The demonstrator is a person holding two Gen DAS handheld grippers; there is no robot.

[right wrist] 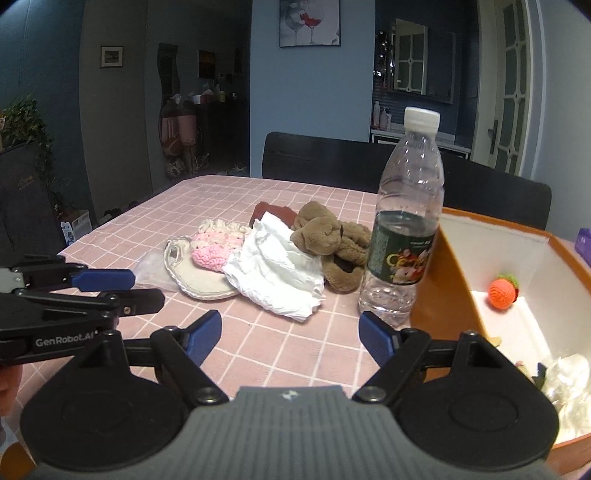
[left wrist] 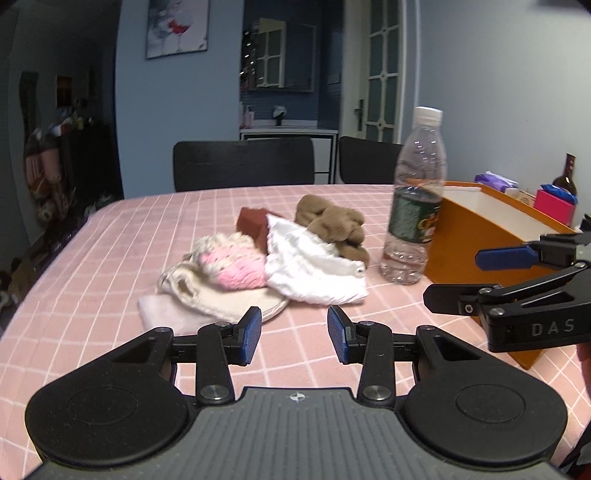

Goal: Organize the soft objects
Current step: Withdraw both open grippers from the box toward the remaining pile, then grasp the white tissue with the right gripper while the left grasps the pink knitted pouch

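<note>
A blue-walled dining room holds a table under a pink checked tablecloth (left wrist: 110, 258), with dark chairs (left wrist: 243, 162) along its far edge and a wine-glass picture (right wrist: 309, 22) on the wall. Mid-table lies a heap of soft things: a pink and cream knitted piece (left wrist: 236, 264) resting on a cream fabric pad (left wrist: 221, 299), a white cloth (left wrist: 310, 266) touching it on the right, a brown plush toy (left wrist: 336, 225) behind the cloth, and a dark red item (left wrist: 253, 223) partly hidden at the back. A clear water bottle (right wrist: 404, 221) stands upright just beside an orange box (right wrist: 443, 280) with a white interior. Inside the box sit an orange crocheted ball (right wrist: 503, 291) and a crumpled white item (right wrist: 569, 384).

The left gripper (left wrist: 294, 338) hovers above the cloth near the heap, jaws apart and empty. The right gripper (right wrist: 290, 338) hovers in front of the bottle and box, jaws wide apart, holding nothing.
</note>
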